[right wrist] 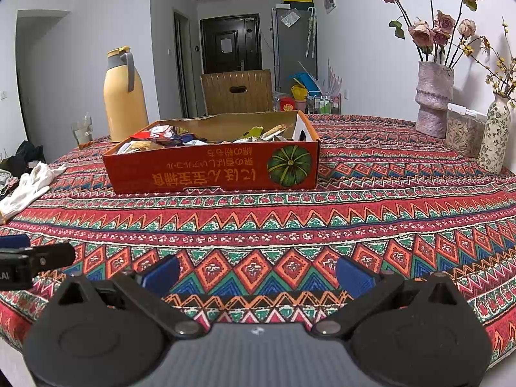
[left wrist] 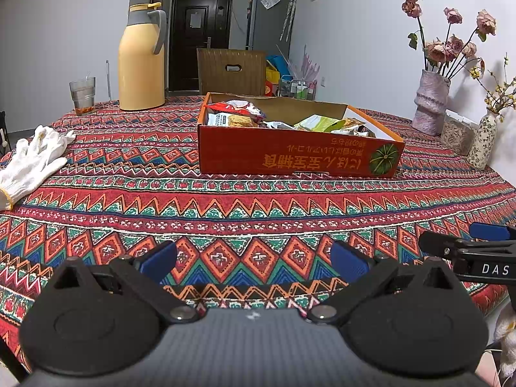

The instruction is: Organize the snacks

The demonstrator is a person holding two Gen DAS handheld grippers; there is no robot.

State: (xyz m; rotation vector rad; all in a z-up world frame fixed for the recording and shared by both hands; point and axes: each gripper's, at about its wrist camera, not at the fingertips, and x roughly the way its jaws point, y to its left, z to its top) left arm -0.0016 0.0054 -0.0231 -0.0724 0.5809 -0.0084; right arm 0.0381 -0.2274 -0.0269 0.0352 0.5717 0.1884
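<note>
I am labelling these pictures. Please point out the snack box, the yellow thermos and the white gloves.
snack box (right wrist: 213,171): right wrist view, red front wall.
yellow thermos (left wrist: 141,64): left wrist view, middle of body.
white gloves (left wrist: 30,164): left wrist view, palm of the near glove.
</note>
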